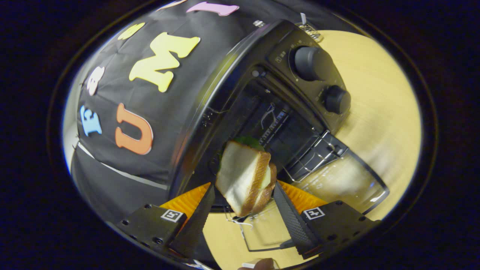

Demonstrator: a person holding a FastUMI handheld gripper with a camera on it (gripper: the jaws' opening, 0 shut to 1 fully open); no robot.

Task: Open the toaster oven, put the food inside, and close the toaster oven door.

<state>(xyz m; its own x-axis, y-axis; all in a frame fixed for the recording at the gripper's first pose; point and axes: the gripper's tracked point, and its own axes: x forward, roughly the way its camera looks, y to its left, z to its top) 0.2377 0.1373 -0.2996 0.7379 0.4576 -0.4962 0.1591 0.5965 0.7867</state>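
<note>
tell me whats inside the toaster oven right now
The toaster oven stands open, its glass door down. Inside shows a wire rack with no food on it. The sandwich, clamped in the hand-held gripper, hides the lower interior behind it.

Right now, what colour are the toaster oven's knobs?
Black, matching the toaster oven; the knobs show best in the gripper view.
</note>
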